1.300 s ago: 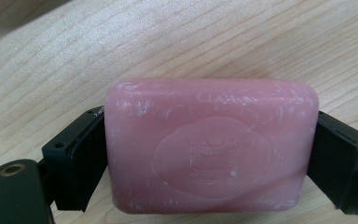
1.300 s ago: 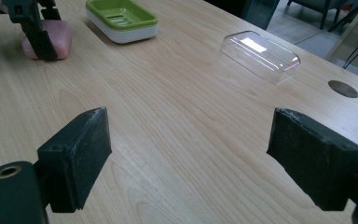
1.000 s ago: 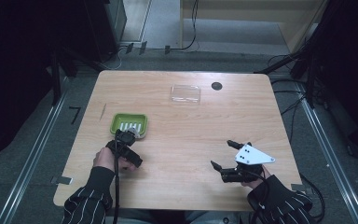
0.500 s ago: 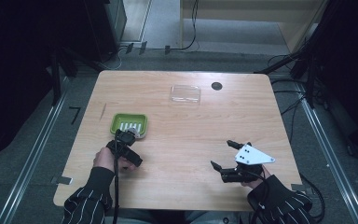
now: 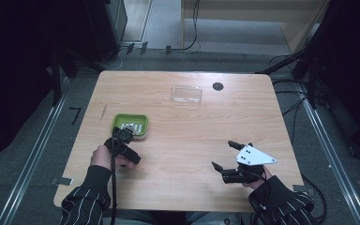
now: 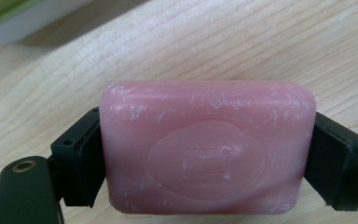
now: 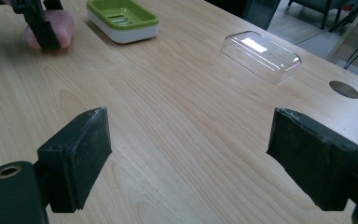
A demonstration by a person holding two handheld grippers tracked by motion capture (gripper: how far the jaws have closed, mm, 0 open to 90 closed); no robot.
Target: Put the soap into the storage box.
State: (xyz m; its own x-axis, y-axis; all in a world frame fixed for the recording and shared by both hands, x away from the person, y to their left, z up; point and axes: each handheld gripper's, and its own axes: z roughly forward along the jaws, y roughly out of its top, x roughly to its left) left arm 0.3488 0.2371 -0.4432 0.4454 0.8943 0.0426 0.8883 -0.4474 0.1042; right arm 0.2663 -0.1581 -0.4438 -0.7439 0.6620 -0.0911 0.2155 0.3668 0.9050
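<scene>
2 grippers up | left gripper [image 6: 205,154] clamped on pink soap bar [image 6: 208,147], low over table [image 5: 178,140], probably just beside green dish [image 5: 130,125] | right gripper [image 7: 191,158] jaws apart, holding nothing

The soap [image 6: 208,147] in my left tongs [image 6: 205,154] is pink with whitish scuffs, and both tongs are black. The soap dish [image 7: 122,18] is lime green over a white base, the lid [image 7: 261,56] clear, the table [image 5: 187,140] pale wood-grain. My sleeves [image 5: 86,199] are black with thin white stripes.
</scene>
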